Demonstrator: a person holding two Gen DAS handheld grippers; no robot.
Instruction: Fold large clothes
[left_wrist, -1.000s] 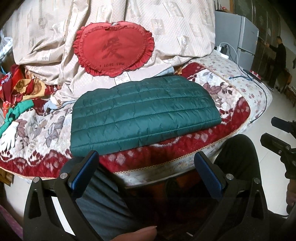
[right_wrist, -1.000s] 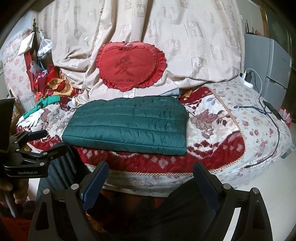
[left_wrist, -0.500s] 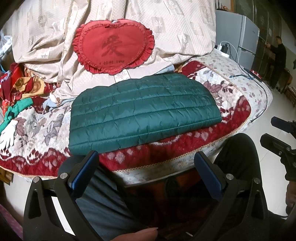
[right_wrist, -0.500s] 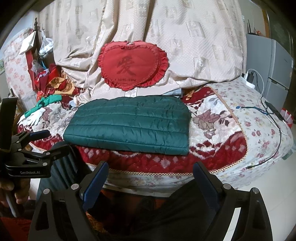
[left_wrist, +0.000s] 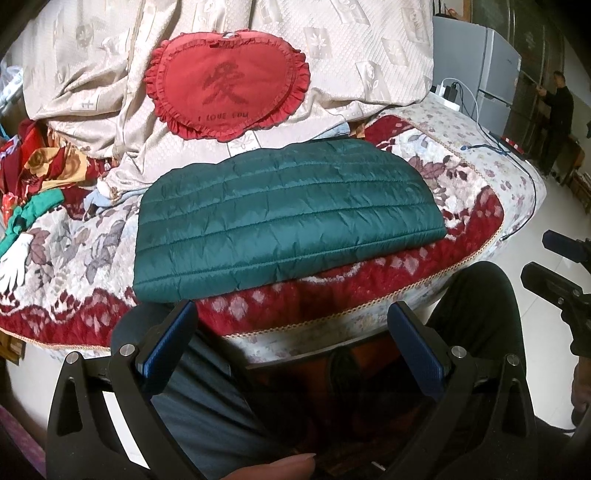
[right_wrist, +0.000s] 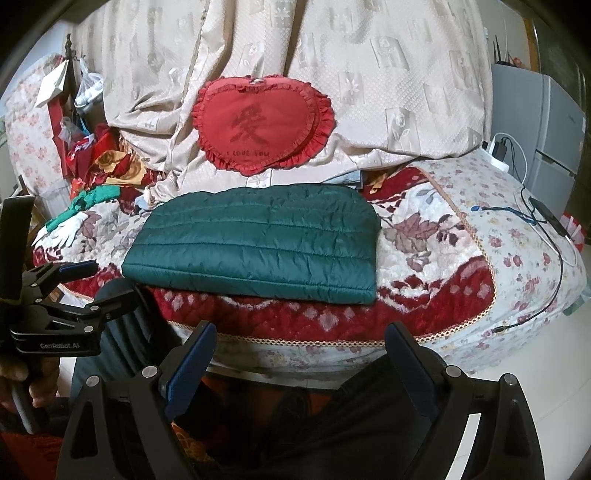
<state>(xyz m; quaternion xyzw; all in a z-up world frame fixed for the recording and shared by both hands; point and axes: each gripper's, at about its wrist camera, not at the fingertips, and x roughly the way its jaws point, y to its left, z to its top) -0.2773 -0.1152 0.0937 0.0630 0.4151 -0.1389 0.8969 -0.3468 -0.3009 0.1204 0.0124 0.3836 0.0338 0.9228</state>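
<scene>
A dark green quilted jacket (left_wrist: 284, 218) (right_wrist: 255, 243) lies folded into a flat rectangle on the flowered bed cover (left_wrist: 480, 192) (right_wrist: 443, 258), close to the front edge. My left gripper (left_wrist: 291, 321) hangs open in front of the bed, short of the jacket, nothing between its blue pads. My right gripper (right_wrist: 299, 339) is open as well, held back over the person's dark trouser legs (right_wrist: 369, 413), apart from the jacket. The left gripper (right_wrist: 85, 284) also shows at the left edge of the right wrist view, jaws apart.
A red heart-shaped cushion (left_wrist: 225, 85) (right_wrist: 258, 122) leans on a beige quilt (right_wrist: 369, 66) behind the jacket. Bright clothes and a white glove (left_wrist: 14, 258) lie at the left. Cables (right_wrist: 546, 236) and a power strip sit at the right, a grey fridge (left_wrist: 480, 62) and a standing person (left_wrist: 557, 118) beyond.
The left wrist view has tipped slightly, so the jacket and cushion sit a bit higher in it. Both grippers remain open and the jacket has not moved.
</scene>
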